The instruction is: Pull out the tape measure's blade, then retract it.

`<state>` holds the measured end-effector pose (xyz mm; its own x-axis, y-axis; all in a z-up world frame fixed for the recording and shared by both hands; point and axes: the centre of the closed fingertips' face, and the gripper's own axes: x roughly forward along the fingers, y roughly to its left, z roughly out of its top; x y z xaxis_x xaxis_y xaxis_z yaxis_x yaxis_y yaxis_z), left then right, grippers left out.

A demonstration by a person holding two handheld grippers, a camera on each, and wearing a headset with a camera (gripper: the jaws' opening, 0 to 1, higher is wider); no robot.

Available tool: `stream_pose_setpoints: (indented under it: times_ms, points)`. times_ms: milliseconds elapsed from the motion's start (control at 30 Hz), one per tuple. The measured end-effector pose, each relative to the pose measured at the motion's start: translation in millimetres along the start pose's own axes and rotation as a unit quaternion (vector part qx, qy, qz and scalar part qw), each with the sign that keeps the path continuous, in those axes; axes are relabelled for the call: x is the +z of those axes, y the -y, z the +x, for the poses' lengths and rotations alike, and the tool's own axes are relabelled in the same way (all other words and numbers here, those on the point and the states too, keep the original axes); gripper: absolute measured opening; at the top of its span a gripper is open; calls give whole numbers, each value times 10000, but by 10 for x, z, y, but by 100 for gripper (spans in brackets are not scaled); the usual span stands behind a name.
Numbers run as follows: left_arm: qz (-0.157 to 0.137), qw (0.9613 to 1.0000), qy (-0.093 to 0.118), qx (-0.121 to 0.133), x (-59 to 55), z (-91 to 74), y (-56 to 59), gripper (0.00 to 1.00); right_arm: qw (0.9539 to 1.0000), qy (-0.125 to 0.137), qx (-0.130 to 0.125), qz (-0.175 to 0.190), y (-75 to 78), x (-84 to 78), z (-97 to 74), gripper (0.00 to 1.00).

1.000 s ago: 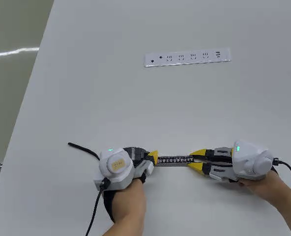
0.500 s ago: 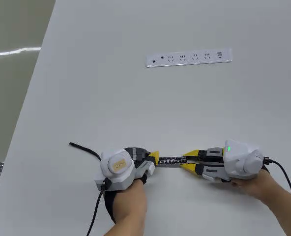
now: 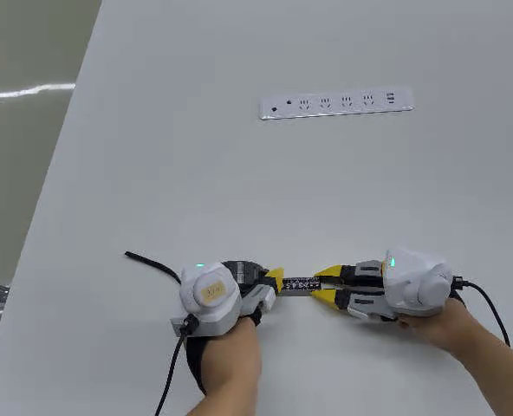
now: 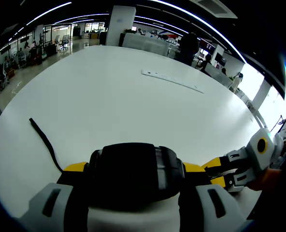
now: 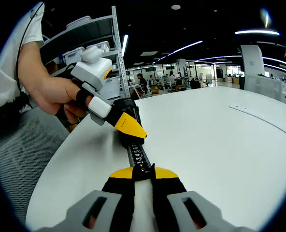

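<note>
As the right gripper [image 3: 322, 284], jaws pinched on the blade [image 3: 298, 282], has closed toward the left gripper [image 3: 271, 278], we see less blade exposed: retraction is under way. Left jaws clamp the tape measure [image 4: 132, 175]. A power strip [image 3: 334, 102] lies well ahead, and a black strap [image 3: 148, 263] trails leftward, obstructing nothing.

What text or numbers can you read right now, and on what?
"3 4 5 6 7": on the blade, right gripper view.
Too small to read: the blade's marks in the head view.
Blurred: the sticker on the left gripper.
Nothing legible: the power strip.
</note>
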<state>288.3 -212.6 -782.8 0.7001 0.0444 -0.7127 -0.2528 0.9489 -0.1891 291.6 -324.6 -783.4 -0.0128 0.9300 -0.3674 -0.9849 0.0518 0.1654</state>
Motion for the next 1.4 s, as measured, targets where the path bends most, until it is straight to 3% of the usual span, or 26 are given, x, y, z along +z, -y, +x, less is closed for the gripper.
stream_pose_setpoints:
  times_ms: [533,1400]
  points:
    - [-54,10000,-18,-13,-2,-2,0,73,9999,3,-7,-120,-18,62,209,12]
    - [-146,9998,-31,-104,-11,-16,2,72,9998,-17,27,-196,-65,132,390,12]
